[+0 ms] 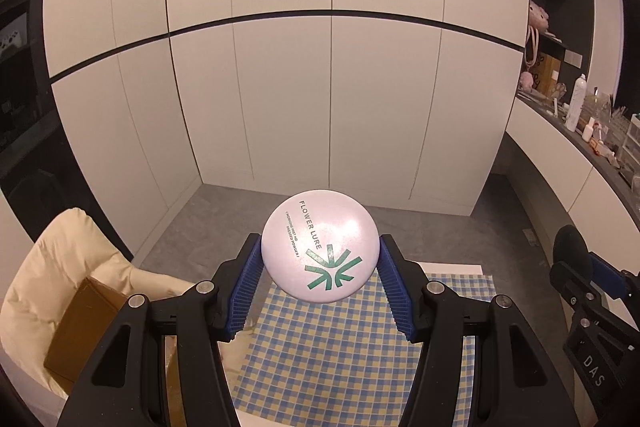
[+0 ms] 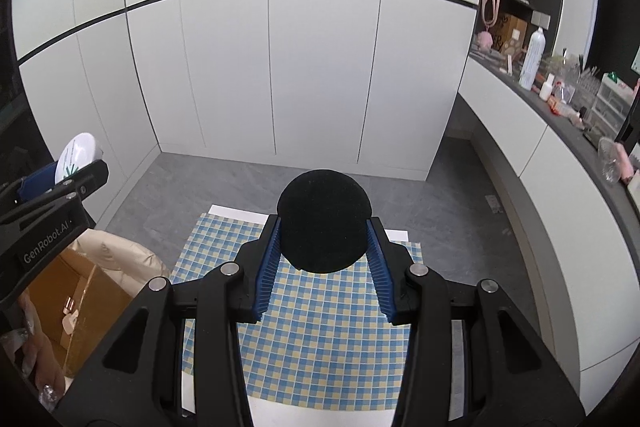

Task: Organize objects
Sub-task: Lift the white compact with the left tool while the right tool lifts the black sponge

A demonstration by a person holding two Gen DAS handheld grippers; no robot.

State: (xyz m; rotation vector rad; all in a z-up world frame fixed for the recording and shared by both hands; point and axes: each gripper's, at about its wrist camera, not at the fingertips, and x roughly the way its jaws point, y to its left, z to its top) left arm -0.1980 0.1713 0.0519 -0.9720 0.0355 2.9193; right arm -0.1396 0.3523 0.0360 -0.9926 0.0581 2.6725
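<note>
My left gripper [image 1: 320, 247] is shut on a round pale-pink powder compact [image 1: 320, 247] printed "FLOWER LURE" with a green star mark, held high above the blue-and-yellow checked cloth [image 1: 328, 347]. Its blue pads [image 1: 250, 279] press the compact's rim from both sides. My right gripper [image 2: 324, 227] is shut on a round black puff [image 2: 324, 223], also well above the checked cloth [image 2: 320, 331]. The right gripper's tip with the black puff [image 1: 568, 247] shows at the right edge of the left wrist view. In the right wrist view the left gripper [image 2: 76, 167] holds the compact [image 2: 78, 155] at far left.
An open brown cardboard box [image 2: 60, 295] lies on a cream cushion [image 1: 48, 267] left of the cloth. White cabinet doors [image 1: 320, 87] stand behind grey floor. A dark counter [image 2: 560, 107] at right carries bottles and small clutter. A hand [image 2: 36, 359] shows at lower left.
</note>
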